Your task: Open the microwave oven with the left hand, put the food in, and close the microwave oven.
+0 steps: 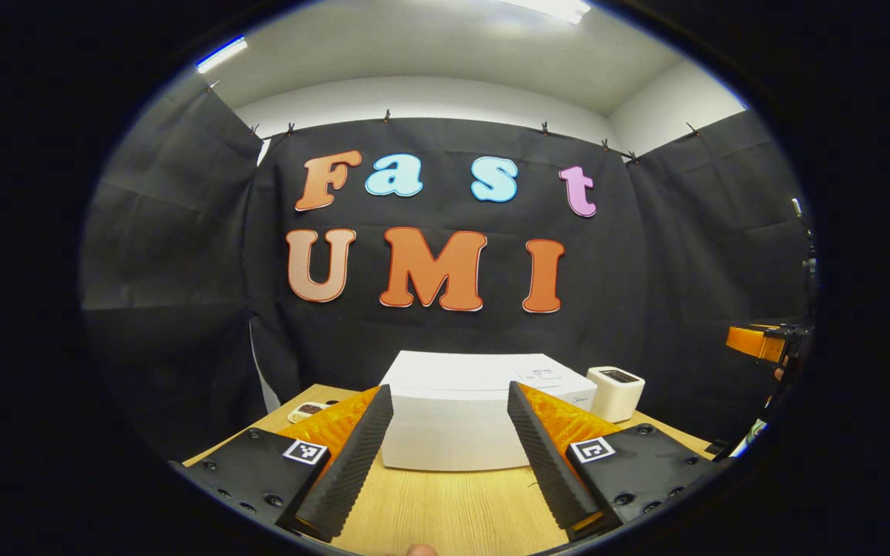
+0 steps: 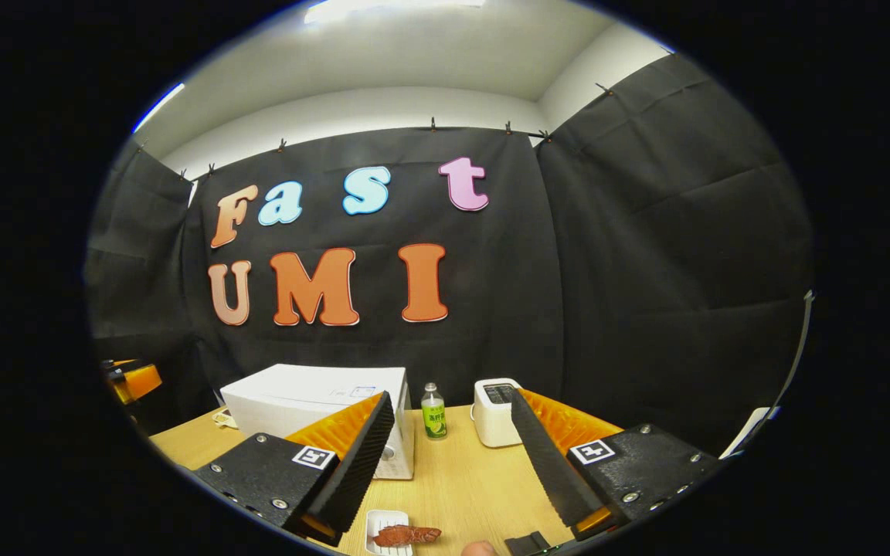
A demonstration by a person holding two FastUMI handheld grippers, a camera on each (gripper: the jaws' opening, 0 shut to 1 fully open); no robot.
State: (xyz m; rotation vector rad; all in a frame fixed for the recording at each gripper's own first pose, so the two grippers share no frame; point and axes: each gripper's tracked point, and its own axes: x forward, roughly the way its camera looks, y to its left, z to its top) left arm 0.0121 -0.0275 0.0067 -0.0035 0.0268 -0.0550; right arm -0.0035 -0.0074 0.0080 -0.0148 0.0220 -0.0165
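The white microwave (image 1: 453,432) stands on the wooden table (image 1: 445,510), straight ahead of my left gripper (image 1: 449,394), and its door looks shut. That gripper is open, holds nothing, and is a short way back from the oven. In the right gripper view the microwave (image 2: 298,398) is ahead on the left. A brown piece of food (image 2: 406,534) lies on a small white plate (image 2: 378,522) just below my right gripper (image 2: 451,399), which is open and holds nothing. The left gripper (image 2: 132,380) shows at the far left edge of that view.
A white toaster (image 2: 496,413) and a small green bottle (image 2: 434,413) stand right of the microwave. A small dish of dark bits (image 1: 308,409) sits to the oven's left. The right gripper (image 1: 762,342) shows at the far right of the left gripper view.
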